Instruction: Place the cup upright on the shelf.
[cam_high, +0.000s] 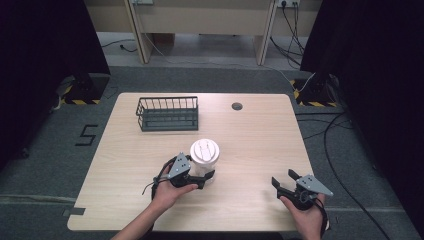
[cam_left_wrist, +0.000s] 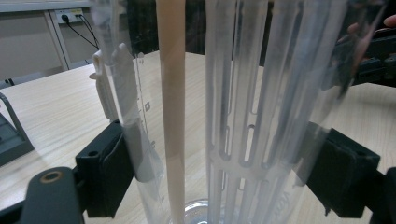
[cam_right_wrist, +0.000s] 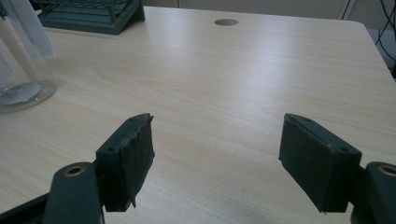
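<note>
We have the left gripper (cam_high: 200, 178) set around the lower body of the clear cup (cam_high: 204, 159), with one black pad (cam_left_wrist: 114, 175) against each side wall; in the left gripper view the pads look to be touching the plastic, so we judge the jaws to be pinching the cup rather than merely flanking it. The cup stands upright on the table (cam_high: 250, 140), in front of the wire basket (cam_high: 167, 113) and apart from it, with its white lid (cam_high: 204, 150) on top. Inside the cup we see a pale straw (cam_left_wrist: 172, 112) and a ribbed clear insert (cam_left_wrist: 243, 116).

The right gripper (cam_high: 286, 186) rests well to the right of the cup, low over bare tabletop, with its jaws spread wide and nothing between them.

We judge the step in hand to be the grasp: the cup is gripped but, as far as we can tell, its base is on the table. If the cup is bound for the basket, the next move calls for a straight lift that keeps the cup upright, then travel away from us to the basket. The wall is thin and smooth, so the grip should be firm without crushing. Keep the right gripper free to steady the lid.
</note>
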